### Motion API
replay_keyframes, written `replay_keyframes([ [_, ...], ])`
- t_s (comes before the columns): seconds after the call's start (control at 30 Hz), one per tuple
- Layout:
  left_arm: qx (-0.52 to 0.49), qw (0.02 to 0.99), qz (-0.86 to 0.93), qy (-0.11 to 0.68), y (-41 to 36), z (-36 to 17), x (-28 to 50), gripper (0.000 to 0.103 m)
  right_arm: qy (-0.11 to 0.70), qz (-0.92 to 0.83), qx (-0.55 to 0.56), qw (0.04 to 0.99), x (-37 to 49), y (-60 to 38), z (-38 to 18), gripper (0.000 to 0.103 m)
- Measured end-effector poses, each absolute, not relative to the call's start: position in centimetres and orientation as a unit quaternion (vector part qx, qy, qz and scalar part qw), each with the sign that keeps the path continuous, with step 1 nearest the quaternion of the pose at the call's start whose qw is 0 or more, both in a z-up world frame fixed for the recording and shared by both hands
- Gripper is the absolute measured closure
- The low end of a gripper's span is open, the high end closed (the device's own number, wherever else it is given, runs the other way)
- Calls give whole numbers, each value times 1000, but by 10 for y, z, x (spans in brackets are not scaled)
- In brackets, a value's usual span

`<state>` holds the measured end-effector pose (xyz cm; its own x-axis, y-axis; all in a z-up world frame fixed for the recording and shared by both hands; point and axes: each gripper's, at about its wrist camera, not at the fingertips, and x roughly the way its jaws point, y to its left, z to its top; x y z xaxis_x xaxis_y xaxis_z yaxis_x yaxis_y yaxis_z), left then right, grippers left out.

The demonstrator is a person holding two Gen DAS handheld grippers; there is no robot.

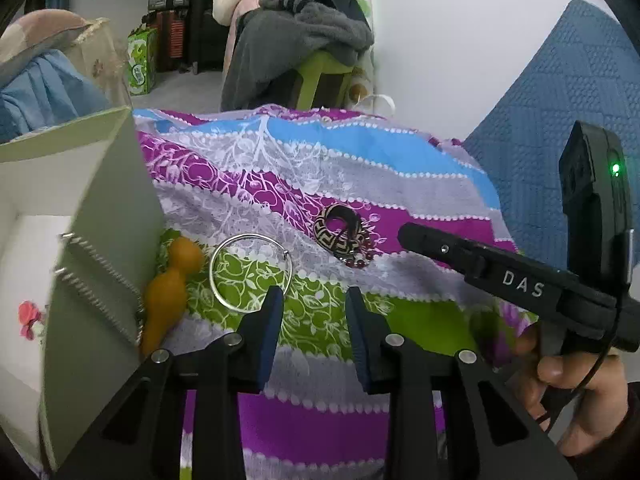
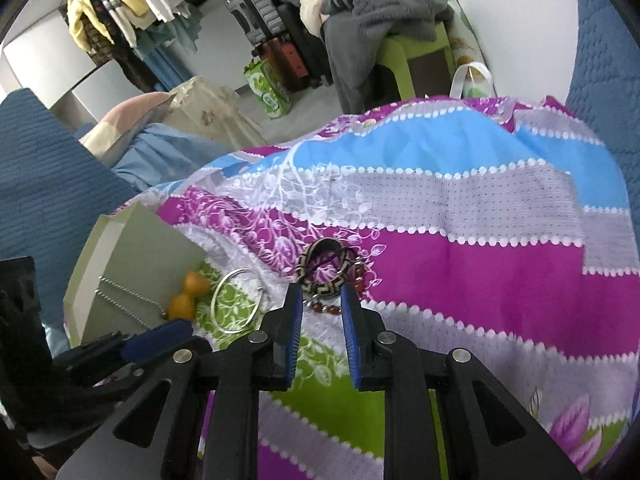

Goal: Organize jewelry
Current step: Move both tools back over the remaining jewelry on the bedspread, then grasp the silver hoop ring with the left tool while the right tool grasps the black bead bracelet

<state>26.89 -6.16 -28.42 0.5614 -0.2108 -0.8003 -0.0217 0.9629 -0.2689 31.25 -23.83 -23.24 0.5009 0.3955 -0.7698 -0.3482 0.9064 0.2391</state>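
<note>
The left gripper [image 1: 312,300] hovers with its jaws apart and nothing between them, over the green leafy band of a striped floral cloth [image 1: 320,184] that covers the surface. Just ahead of its left jaw lies a thin silver bangle [image 1: 251,272], flat on the cloth, its near edge almost at the jaw tip. Left of the bangle sits an orange gourd-shaped piece [image 1: 170,284], resting against the wall of a pale green box [image 1: 100,208] whose flap stands open; a silver bead chain [image 1: 100,276] is draped over that flap. Ahead and slightly right of the left jaws, a black-and-cream patterned bangle [image 1: 340,232] rests on the purple band, with a string of dark red beads [image 1: 358,262] touching its near side. The right gripper [image 2: 319,300] has its jaws apart too, empty, and the patterned bangle [image 2: 325,268] lies just beyond their tips, the red beads [image 2: 324,309] showing in the gap between them. To the left of these jaws are the silver bangle [image 2: 239,300], then the orange piece [image 2: 188,294] and the green box [image 2: 136,256] with its chain [image 2: 128,296]. Farther off stands a green plastic stool [image 2: 416,52] heaped with grey clothing [image 2: 380,8].
</note>
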Motion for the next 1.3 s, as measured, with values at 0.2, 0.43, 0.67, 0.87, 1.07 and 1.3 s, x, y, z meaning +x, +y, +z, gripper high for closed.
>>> replay_keyframes([
  [0.2, -112, 868, -45, 481, -64, -309, 292, 73, 467, 227, 48, 853, 335, -240, -248, 72],
  [0.43, -91, 867, -32, 488, -68, -323, 303, 80, 477, 244, 31, 844, 348, -226, -260, 72],
  [0.67, -76, 872, -32, 483, -70, -330, 311, 97, 483, 235, -10, 844, 354, -216, -270, 72],
  [0.87, -88, 869, -33, 485, -66, -330, 313, 102, 476, 220, -33, 851, 354, -213, -273, 88],
  [1.07, -96, 871, -37, 480, -65, -320, 311, 102, 463, 207, -31, 861, 347, -220, -265, 94],
  [1.3, -112, 873, -48, 473, -63, -303, 300, 102, 473, 196, -5, 859, 332, -234, -259, 94],
])
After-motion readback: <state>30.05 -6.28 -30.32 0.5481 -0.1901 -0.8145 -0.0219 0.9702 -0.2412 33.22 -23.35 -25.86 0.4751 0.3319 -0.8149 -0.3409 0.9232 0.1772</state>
